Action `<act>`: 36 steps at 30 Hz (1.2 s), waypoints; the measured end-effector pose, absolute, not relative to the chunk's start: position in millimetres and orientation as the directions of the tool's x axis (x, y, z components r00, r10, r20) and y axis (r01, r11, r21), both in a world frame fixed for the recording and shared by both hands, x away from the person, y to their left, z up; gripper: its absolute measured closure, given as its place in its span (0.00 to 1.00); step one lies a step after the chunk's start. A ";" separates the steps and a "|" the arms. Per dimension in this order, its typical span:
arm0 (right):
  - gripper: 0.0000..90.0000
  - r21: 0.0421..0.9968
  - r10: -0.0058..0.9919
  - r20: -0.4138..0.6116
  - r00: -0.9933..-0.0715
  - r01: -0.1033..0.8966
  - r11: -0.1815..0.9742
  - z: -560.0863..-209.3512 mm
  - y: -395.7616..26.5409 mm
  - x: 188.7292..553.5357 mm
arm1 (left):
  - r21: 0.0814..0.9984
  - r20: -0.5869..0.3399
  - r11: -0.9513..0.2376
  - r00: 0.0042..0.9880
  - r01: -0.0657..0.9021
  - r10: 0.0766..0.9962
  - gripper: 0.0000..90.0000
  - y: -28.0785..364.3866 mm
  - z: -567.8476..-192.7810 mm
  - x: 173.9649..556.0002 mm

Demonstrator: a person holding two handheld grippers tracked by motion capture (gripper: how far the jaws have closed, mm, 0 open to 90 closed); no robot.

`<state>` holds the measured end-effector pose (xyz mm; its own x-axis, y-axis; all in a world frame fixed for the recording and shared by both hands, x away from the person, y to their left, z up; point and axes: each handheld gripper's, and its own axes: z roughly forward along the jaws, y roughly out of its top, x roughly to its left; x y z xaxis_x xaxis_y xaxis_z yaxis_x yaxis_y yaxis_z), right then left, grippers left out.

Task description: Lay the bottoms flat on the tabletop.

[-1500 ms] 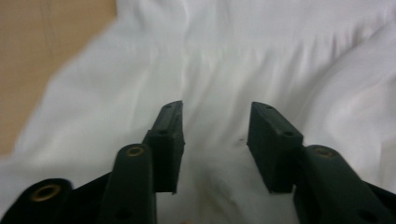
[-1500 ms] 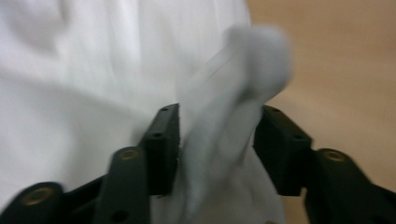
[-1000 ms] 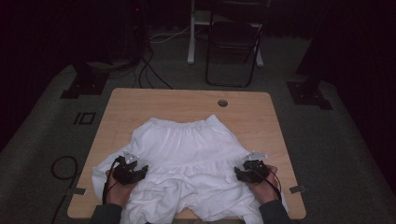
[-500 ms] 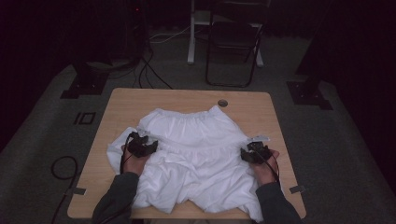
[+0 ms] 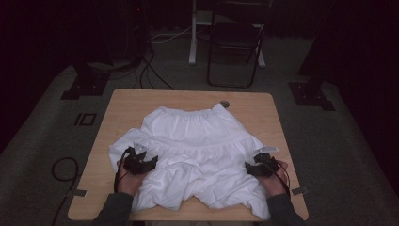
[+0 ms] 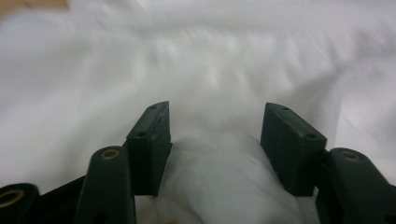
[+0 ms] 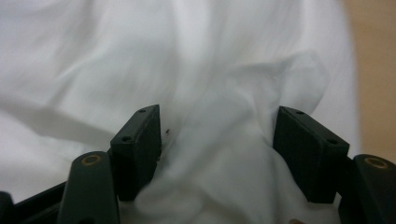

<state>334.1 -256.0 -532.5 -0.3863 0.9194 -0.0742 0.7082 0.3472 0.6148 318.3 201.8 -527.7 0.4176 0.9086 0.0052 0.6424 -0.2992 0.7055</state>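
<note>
A white garment with a gathered waistband lies spread and rumpled on the wooden table, waistband toward the far edge. My left gripper rests on its near left part, pointing inward. In the left gripper view the left gripper has its jaws apart with a soft fold of the cloth bulging between them. My right gripper sits on the near right part. In the right gripper view the right gripper also stands wide over bunched cloth. Both pairs of jaws have just been opening.
A small round fitting sits in the tabletop near the far edge. Behind the table stand a dark folding chair and a white post. Black floor stands and cables lie on the carpet.
Both hands went forward over the garment, then drew back toward the near edge. The cloth's near part has bunched up again around the grippers.
</note>
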 end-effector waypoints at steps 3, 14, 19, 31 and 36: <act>0.36 0.617 0.917 -0.051 -0.395 0.710 0.340 -533.1 -260.4 317.8 | 0.695 -0.004 -0.315 0.441 0.646 0.897 0.51 205.9 -529.2 303.8; 0.52 0.616 0.927 -0.045 -0.373 0.720 0.320 -533.3 -301.4 230.3 | 0.659 0.025 -0.353 0.450 0.664 0.893 0.89 247.7 -522.0 236.2; 0.58 0.613 0.937 -0.074 -0.341 0.726 0.312 -532.2 -310.1 218.5 | 0.659 0.011 -0.289 0.375 0.694 0.927 0.90 273.0 -523.1 230.2; 0.38 0.722 0.932 -0.051 -0.359 0.631 0.283 -484.4 -291.9 242.3 | 0.781 0.050 -0.284 0.398 0.556 0.916 0.58 260.6 -469.3 257.3; 0.36 0.741 0.911 -0.059 -0.408 0.594 0.314 -470.6 -258.7 289.2 | 0.797 0.033 -0.271 0.410 0.539 0.912 0.51 239.4 -464.8 297.5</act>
